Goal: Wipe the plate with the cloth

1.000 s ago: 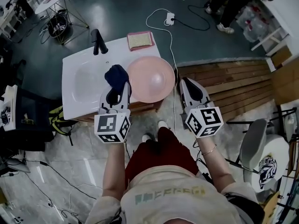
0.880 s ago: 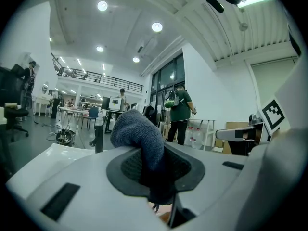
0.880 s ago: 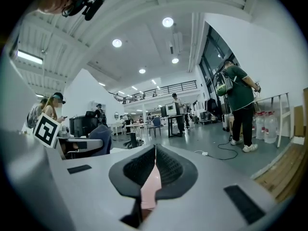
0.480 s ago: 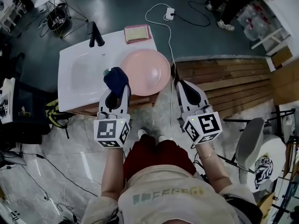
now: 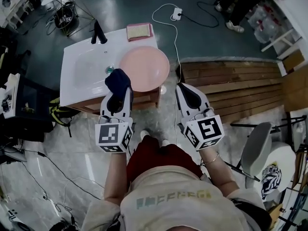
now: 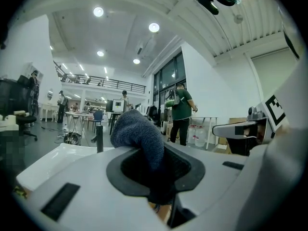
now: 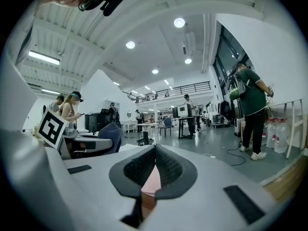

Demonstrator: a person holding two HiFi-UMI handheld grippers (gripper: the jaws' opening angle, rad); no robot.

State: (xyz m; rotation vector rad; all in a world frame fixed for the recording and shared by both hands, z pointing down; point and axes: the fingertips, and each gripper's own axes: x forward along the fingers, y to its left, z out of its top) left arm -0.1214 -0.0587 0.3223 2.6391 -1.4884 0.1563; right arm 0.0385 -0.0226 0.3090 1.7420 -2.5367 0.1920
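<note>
A round pink plate [image 5: 147, 66] lies on the right part of a white sink counter [image 5: 77, 88]. My left gripper [image 5: 120, 89] is shut on a dark blue cloth [image 5: 118, 80], which bulges out of the jaws at the plate's near left rim. In the left gripper view the cloth [image 6: 138, 133] fills the space between the jaws of the left gripper [image 6: 156, 170]. My right gripper [image 5: 184, 91] hangs over the floor, right of the counter and short of the plate, shut on nothing. The right gripper [image 7: 154, 153] shows its jaws meeting, with a strip of pink plate [image 7: 152, 179] behind them.
A black faucet [image 5: 98, 32] and a pink-rimmed sponge [image 5: 139, 31] sit at the counter's far edge. A white cable and power strip [image 5: 176, 14] lie on the floor beyond. A wooden platform [image 5: 231, 83] is to the right, a chair [image 5: 262, 153] near right, a person [image 5: 243, 1] far right.
The right gripper has drawn back a little from the plate's right edge. The left gripper keeps the cloth at the plate's left rim. The counter sits slightly farther up the view.
</note>
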